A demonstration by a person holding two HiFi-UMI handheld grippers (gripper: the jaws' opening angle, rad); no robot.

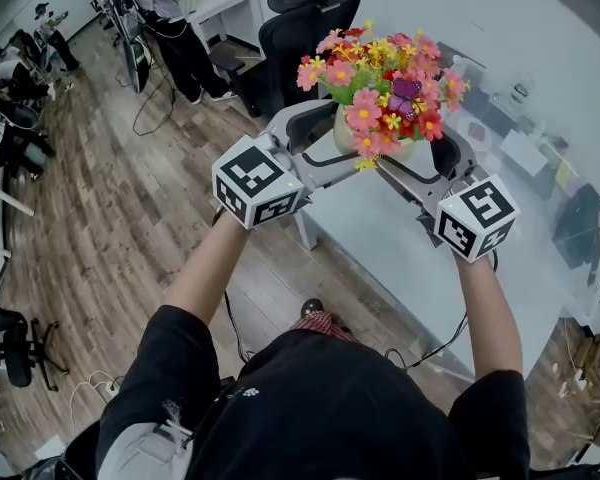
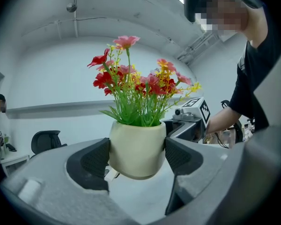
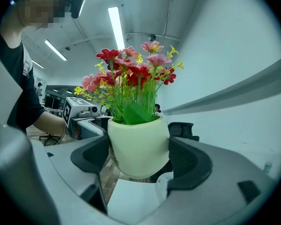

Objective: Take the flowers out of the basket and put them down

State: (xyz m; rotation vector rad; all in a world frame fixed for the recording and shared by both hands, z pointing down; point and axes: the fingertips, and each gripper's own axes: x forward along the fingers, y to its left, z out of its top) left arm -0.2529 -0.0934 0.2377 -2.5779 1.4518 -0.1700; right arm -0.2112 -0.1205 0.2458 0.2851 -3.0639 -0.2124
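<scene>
A bunch of red, pink and yellow flowers [image 1: 382, 76] stands upright in a cream pot [image 1: 345, 131], held in the air over the near edge of a white table [image 1: 400, 253]. My left gripper [image 1: 318, 136] is shut on the pot's left side and my right gripper [image 1: 432, 160] on its right side. In the left gripper view the pot [image 2: 137, 149] sits pinched between both dark pads [image 2: 96, 159], flowers [image 2: 140, 86] above. The right gripper view shows the same pot [image 3: 138, 146] clamped between its pads [image 3: 189, 161], flowers [image 3: 131, 76] above. I see no basket.
A black office chair [image 1: 305, 18] stands just behind the flowers at the table's far edge. Wooden floor [image 1: 110, 218] lies to the left, with cables on it. A person [image 1: 175, 18] stands by a white desk [image 1: 225, 3] at the back. Small objects lie on the table's right [image 1: 525, 153].
</scene>
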